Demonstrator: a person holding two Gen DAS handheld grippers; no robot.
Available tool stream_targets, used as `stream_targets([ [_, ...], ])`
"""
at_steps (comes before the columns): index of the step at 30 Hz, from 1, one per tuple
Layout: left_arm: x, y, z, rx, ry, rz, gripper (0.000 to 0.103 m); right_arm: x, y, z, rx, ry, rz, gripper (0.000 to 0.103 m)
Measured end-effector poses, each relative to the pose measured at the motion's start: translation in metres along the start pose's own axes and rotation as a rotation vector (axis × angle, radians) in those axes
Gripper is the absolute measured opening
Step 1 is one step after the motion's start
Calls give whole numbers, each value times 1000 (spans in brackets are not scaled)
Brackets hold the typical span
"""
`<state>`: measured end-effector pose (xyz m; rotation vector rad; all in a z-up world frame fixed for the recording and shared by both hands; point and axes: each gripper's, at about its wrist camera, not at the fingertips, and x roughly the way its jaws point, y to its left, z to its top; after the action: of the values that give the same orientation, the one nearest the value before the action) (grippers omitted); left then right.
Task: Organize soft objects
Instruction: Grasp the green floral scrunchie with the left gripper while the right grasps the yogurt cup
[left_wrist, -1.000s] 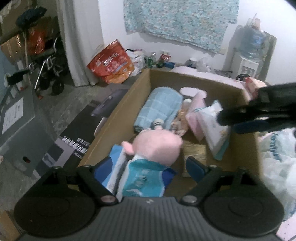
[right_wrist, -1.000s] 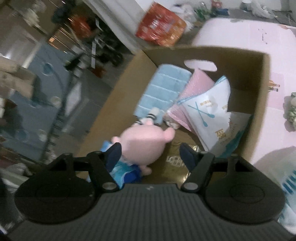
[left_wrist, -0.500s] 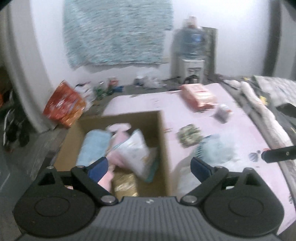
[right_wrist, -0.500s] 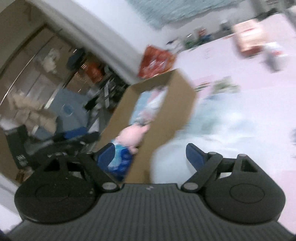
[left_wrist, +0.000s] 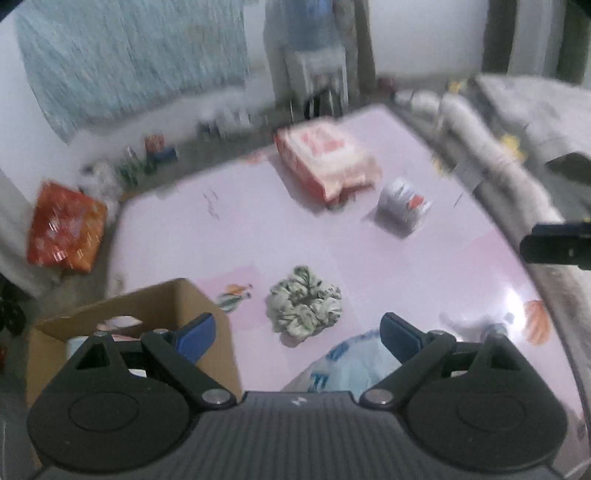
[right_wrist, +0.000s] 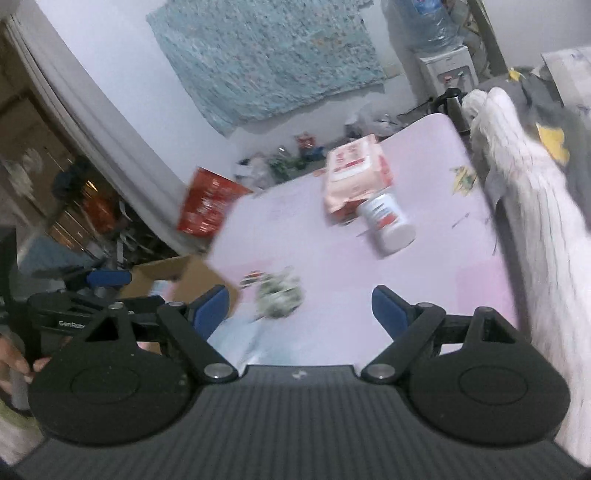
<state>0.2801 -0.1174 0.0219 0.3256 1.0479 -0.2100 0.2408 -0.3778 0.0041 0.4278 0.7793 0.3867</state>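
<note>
Near the lower middle of the left wrist frame, the scrunchie (left_wrist: 304, 317) lies alone on the pink table (left_wrist: 258, 229), to the right of the cardboard box (left_wrist: 129, 314), and it looks light, soft and easy to squash. Both the left gripper (left_wrist: 297, 334) and the right gripper (right_wrist: 301, 304) have their fingers spread wide with nothing between them. Probably the best hold is across its ruffled ring, since the fabric should not slip much.

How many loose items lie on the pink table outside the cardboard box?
4: scrunchie centre, plastic bag nearest the left gripper, pink pack far side, white bottle beside it. Others may be hidden.
</note>
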Motion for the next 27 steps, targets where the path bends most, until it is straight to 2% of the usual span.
stream_targets([
  [6, 108, 2, 34, -55, 263, -39, 92, 92, -22, 51, -50, 74, -63, 85],
  [10, 154, -1, 40, -72, 372, -82, 78, 151, -34, 75, -95, 111, -121, 85],
  [12, 167, -2, 40, -71, 393, -75, 73, 176, -41, 83, -119, 129, -159, 85],
  [18, 183, -4, 37, -61, 394, -30, 64, 221, -47, 85, -120, 223, -163, 82],
  [19, 182, -4, 37, -60, 388, -27, 58, 224, -46, 83, -119, 237, -185, 77],
  [20, 181, -4, 36, -56, 383, -19, 49, 227, -46, 81, -125, 243, -211, 66],
  [22, 178, -3, 33, -52, 374, -3, 36, 229, -48, 78, -125, 249, -253, 51],
  [25, 173, 1, 31, -73, 360, 4, 24, 220, -61, 74, -33, 239, -215, 49],
  [27, 167, 4, 29, -95, 343, -3, 21, 210, -67, 69, 8, 228, -212, 48],
])
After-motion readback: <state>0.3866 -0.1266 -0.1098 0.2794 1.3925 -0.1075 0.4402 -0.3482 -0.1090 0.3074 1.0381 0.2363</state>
